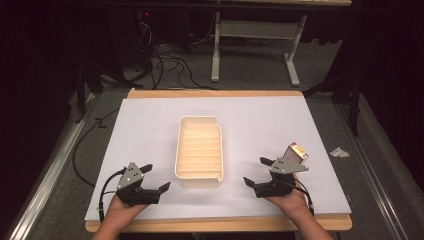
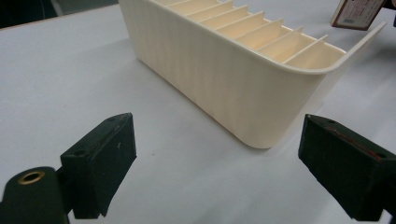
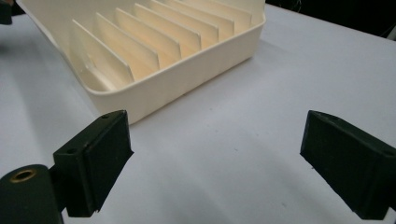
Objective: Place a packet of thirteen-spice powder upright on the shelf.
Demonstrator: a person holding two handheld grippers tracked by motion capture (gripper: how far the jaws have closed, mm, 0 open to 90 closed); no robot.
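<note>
I hold my left claw (image 1: 154, 178) near the front edge of the table (image 1: 150, 125), toward its left corner, and its jaws stand wide apart with nothing between them. My right claw (image 1: 258, 171) sits near the front edge too, toward the right corner, jaws likewise spread wide and gripping nothing. Both claws point inward at the cream tray (image 1: 199, 150), which stands in the middle of the table, its long side running from front to back. Thin dividers split the tray into a row of narrow slots. In the left gripper view the tray's (image 2: 233, 88) rounded near corner lies ahead between my jaws but apart from them. In the right gripper view the tray (image 3: 187, 79) sits up and to the left, also untouched. A small box (image 1: 297, 151) stands tilted just behind my right claw, near the right edge of the table.
</note>
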